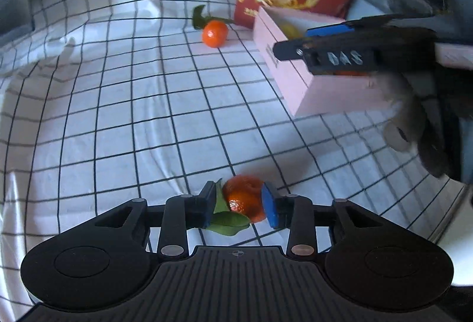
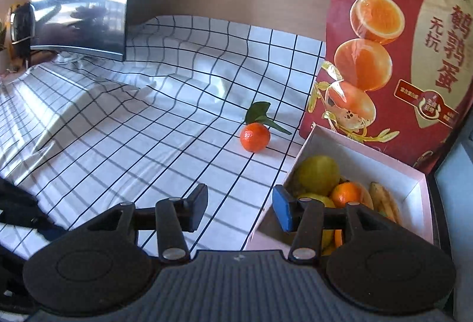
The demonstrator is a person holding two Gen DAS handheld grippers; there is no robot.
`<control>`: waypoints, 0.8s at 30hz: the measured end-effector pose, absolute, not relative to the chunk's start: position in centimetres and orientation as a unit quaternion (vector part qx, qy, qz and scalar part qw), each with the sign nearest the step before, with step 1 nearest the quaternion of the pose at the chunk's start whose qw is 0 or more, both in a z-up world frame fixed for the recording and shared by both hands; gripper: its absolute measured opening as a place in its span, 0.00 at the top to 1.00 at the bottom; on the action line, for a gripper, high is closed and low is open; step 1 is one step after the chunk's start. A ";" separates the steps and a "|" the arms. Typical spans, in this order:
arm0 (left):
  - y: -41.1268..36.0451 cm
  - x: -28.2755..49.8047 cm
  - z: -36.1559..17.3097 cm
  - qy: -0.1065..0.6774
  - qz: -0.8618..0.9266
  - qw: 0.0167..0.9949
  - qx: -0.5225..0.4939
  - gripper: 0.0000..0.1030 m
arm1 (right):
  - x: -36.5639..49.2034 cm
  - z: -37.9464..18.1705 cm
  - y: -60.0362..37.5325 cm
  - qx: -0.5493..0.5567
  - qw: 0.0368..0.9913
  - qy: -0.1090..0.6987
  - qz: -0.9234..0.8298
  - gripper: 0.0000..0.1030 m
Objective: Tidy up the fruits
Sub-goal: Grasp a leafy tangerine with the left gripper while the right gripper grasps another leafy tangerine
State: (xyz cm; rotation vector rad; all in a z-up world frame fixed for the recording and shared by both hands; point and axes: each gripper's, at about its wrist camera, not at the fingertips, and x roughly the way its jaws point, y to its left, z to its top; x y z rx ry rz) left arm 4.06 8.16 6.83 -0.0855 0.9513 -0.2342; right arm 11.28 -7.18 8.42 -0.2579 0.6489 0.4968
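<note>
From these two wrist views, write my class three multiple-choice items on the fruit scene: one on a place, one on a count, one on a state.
1. Where does the free tangerine lie?
A. In the pink box
B. On the checked cloth
C. On the red bag

2. How many tangerines are outside the pink box?
A. One
B. Two
C. Four

3. What is between the right gripper fingers?
A. Nothing
B. A banana
C. A tangerine

Key: 1 B, it rests on the checked cloth near the red bag. 2 B, one on the cloth, one leafy tangerine in the left gripper. 3 A, only cloth shows there.
</note>
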 end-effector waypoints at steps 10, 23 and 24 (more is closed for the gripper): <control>15.7 2.2 7.3 0.419 -0.090 0.887 -0.172 0.63 | 24.7 7.5 -0.2 -0.132 0.867 0.426 0.225 0.53; 16.8 1.4 6.3 0.422 -0.100 0.881 -0.190 0.63 | 28.1 5.3 3.3 -0.153 0.852 0.453 0.213 0.57; 16.5 1.4 6.5 0.420 -0.107 0.882 -0.187 0.63 | 26.8 6.2 2.9 -0.139 0.854 0.445 0.232 0.57</control>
